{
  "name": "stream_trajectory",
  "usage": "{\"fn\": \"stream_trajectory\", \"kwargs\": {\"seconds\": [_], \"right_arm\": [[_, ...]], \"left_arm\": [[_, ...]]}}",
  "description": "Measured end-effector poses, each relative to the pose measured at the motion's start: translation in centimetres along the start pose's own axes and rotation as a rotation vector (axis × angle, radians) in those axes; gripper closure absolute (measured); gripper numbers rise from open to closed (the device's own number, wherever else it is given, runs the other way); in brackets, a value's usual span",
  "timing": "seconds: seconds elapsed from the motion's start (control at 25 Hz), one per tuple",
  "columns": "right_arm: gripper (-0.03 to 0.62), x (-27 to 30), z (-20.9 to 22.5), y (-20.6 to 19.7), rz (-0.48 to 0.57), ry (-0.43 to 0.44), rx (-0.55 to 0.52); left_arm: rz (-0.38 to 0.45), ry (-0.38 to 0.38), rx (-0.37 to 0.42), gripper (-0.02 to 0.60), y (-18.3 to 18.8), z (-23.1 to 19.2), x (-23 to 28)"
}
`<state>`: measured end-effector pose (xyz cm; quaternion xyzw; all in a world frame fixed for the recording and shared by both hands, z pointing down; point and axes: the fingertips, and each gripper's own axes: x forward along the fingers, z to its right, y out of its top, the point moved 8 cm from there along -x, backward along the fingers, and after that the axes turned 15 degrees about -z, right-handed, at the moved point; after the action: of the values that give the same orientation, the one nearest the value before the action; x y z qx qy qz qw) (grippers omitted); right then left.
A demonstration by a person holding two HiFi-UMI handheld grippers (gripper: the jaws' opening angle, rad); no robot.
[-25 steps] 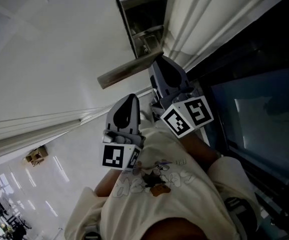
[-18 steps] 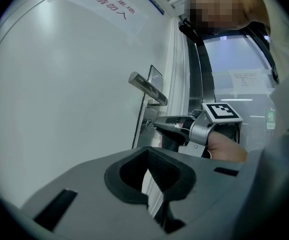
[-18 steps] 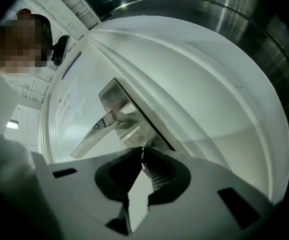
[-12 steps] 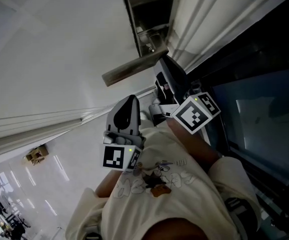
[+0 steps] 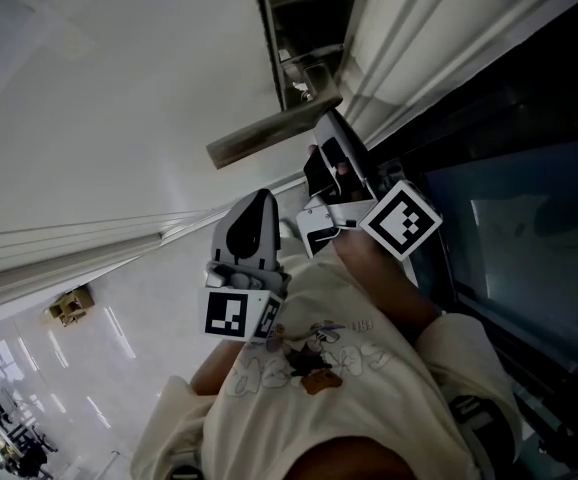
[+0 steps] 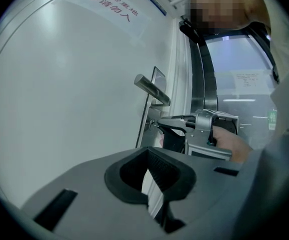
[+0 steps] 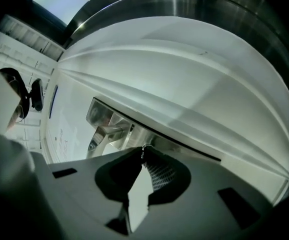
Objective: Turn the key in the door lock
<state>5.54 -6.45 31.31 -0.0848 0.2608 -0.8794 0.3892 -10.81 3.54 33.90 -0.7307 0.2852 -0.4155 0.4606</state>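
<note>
Key [image 7: 143,148] between fingers [image 7: 160,175] of right gripper [image 7: 142,156]

A small metal key [image 6: 153,123] is seated in the door lock [image 5: 306,92], just below the lever handle [image 5: 269,135]. The lock is set in a steel plate [image 5: 304,13].

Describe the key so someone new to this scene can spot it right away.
On the white door, find the steel lock plate near its edge, with the lever sticking out. The key is the small metal piece in the plate just below that lever, pinched at the tips of the right gripper. It is far smaller than the lever.
</note>
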Motion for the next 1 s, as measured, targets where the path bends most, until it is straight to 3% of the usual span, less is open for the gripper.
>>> {"fn": "stream_trajectory", "kwargs": {"seconds": [0.56, 0.8, 1.0], "right_arm": [[0.565, 0.0, 1.1, -0.3, 0.009, 0.109, 0.291], [0.563, 0.1, 1.4, -0.3, -0.006, 0.170, 0.316], [0.531, -0.5, 1.2, 0.2, -0.022, 0.156, 0.222]], "left_arm": [[0.006, -0.010, 0.006, 0.577, 0.3, 0.2, 0.1], [0.008, -0.003, 0.002, 0.576, 0.3, 0.3, 0.0], [0.009, 0.008, -0.002, 0.576, 0.1, 0.2, 0.0]]}}
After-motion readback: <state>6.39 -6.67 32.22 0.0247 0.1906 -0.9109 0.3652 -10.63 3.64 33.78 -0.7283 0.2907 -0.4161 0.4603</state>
